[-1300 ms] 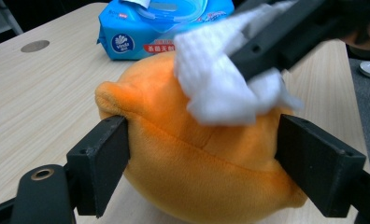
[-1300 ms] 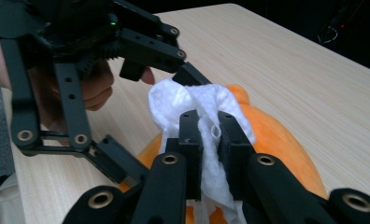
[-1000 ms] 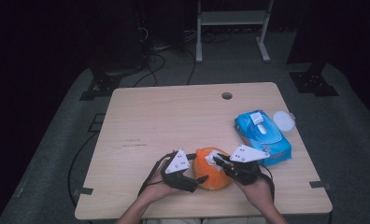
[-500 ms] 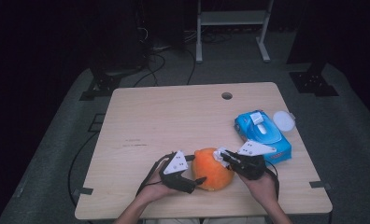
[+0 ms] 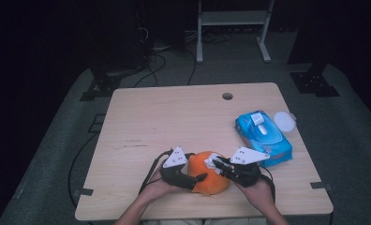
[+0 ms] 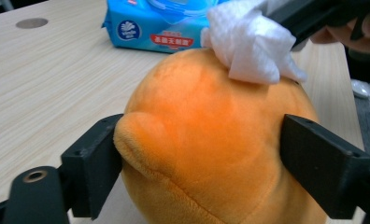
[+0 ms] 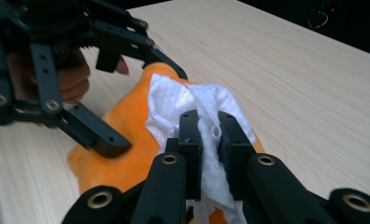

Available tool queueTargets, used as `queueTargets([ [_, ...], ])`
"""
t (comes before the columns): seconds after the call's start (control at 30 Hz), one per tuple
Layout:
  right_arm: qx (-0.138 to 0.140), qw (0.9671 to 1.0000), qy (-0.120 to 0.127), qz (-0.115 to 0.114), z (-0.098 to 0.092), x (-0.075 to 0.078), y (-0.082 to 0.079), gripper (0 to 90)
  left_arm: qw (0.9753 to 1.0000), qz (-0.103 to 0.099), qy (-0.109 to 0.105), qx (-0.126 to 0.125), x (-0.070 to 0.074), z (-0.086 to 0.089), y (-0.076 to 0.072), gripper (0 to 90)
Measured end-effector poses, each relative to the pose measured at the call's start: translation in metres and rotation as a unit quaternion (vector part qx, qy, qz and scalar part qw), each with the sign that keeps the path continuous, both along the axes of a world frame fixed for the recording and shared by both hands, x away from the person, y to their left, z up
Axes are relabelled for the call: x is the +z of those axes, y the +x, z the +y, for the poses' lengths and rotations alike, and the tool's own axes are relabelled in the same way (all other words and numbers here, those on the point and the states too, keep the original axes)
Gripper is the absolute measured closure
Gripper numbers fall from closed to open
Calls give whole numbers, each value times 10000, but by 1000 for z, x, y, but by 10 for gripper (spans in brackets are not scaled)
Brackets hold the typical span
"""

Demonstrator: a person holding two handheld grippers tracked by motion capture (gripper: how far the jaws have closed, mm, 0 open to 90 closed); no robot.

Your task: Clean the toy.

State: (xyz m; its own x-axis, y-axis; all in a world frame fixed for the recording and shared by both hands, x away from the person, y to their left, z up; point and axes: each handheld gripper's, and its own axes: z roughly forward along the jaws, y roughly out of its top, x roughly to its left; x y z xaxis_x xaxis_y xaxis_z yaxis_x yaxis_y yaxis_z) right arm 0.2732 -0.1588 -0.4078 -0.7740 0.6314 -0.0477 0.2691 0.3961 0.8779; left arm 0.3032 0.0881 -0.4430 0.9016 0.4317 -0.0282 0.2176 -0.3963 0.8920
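Orange plush toy clamped between left gripper jaws, right gripper jaws pinching white wipe against its top

wipes pack: blue, sitting on your right side of the table
white lid: just beside the pack's far right
table hole: far edge, right of middle

The round plush toy is a bright, even orange with no pattern. The crumpled wipe on it is plain white. The soft pack of wipes is sky blue with a white flap and a red label strip along its side. Both grippers' jaws are matt black. The counter is pale wood with fine straight grain.
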Motion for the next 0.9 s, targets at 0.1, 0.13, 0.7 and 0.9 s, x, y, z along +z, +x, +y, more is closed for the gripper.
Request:
queueTargets([
  [0.1, -89, 9999, -59, 39, -3, -1, 3, 809, 10000, -74, 41, -26, -1, 1, -2, 213],
  [0.13, -189, 9998, -67, 69, -7, -2, 6, 809, 9999, -97, 61, -29, -1, 1, -2, 216],
  [0.7, 96, 9999, -76, -65, -13, -4, -1, 811, 9985, 471, -211, -163, -1, 1, 5, 200],
  [0.9, -175, 9995, 240, 68, -24, -2, 8, 812, 9987, -491, -157, -30, 11, -9, -8, 422],
])
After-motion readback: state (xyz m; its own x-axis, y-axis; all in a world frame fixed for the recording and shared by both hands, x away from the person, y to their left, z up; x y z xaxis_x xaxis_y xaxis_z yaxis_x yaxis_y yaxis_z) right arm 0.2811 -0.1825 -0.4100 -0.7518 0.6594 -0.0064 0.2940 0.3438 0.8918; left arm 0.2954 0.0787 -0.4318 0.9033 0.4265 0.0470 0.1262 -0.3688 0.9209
